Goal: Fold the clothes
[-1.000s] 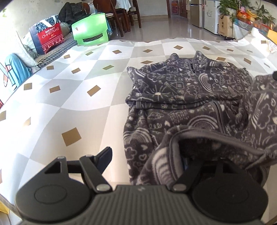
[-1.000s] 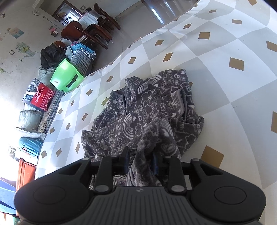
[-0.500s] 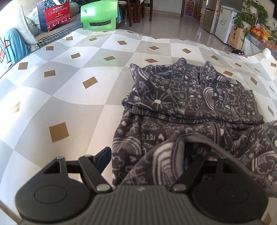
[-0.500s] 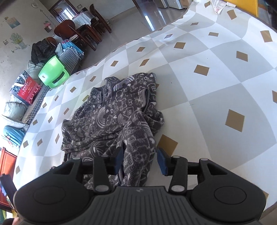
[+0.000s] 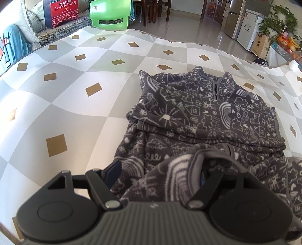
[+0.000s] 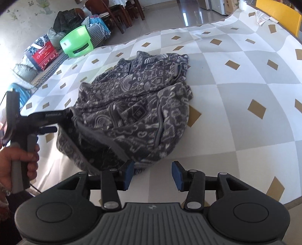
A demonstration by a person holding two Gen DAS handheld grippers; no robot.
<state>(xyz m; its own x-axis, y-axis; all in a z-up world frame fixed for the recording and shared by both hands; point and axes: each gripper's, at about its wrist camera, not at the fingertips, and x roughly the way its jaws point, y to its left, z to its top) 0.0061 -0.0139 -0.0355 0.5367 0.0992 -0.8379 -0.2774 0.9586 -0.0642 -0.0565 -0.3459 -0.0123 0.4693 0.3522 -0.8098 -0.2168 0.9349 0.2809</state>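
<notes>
Two tools were at work. The right tool (image 6: 152, 174) stood with its two blue pads spread apart over bare cloth, nothing between them. The left tool (image 5: 158, 173) had the hem of the one grey patterned fleece jacket (image 5: 203, 120) draped over one finger; whether it pinched, I cannot tell. The jacket lay crumpled on the checked bench (image 5: 62, 98). Beyond stood one green chair (image 5: 110, 14) and one red Christmas bag (image 5: 61, 11).

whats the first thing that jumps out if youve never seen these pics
A dark grey fleece jacket with white doodle prints lies crumpled in the middle of the diamond-patterned table cover. Its hem is draped over one finger of the left gripper, while the right gripper stands open, with nothing between its fingers, beside the jacket's near edge.
</notes>
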